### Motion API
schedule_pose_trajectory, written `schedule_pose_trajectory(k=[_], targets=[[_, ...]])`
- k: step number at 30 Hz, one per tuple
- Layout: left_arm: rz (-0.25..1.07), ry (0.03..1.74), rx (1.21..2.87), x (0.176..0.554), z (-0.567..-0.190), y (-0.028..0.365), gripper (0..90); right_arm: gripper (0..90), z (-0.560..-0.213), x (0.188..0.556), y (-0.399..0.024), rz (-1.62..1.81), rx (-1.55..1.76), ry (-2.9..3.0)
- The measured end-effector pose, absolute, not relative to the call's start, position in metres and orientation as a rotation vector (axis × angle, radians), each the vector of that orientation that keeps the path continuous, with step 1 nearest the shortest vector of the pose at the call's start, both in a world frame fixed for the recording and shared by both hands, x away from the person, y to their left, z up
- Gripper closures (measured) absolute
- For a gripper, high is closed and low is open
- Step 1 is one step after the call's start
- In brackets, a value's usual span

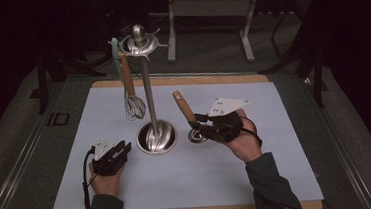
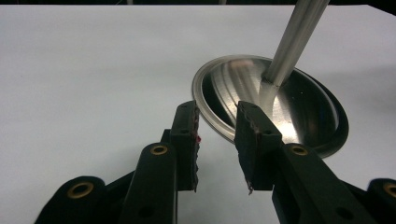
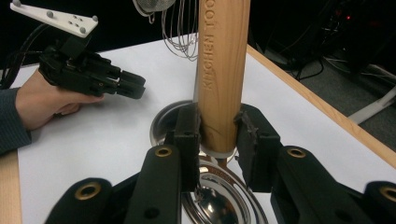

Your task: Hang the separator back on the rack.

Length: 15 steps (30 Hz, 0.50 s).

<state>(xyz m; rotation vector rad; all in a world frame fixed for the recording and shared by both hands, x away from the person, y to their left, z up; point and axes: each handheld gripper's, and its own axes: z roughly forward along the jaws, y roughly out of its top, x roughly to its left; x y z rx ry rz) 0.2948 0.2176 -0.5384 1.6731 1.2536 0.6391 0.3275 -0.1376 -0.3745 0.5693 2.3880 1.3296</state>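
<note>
here the right tool (image 1: 198, 126) is clamped on the wooden handle (image 3: 222, 74) of a ladle (image 1: 188, 117), its jaws pressing either side; the steel bowl (image 3: 219, 200) of the ladle sits low on the white worktop (image 1: 229, 176), at about three o'clock from the round base (image 1: 156, 137) of the utensil stand (image 1: 146, 82). a whisk (image 1: 133, 101) hangs from the stand's top ring at nine o'clock of the pole. the left tool (image 2: 217, 135) rests with jaws apart and nothing between them, at eight o'clock of the base.

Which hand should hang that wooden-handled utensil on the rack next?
Right, probably: the right gripper already clamps the wooden handle, while the left gripper rests open and empty near the stand base.
</note>
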Motion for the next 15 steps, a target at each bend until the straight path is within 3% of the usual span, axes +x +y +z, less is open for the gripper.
schedule_pose_trajectory(k=[15], targets=[[0.640, 1.252, 1.679, 0.2949, -0.5385, 0.2174, 69.6, 71.3, -0.3644, 0.3258, -0.1331, 1.347, 0.549, 2.368]])
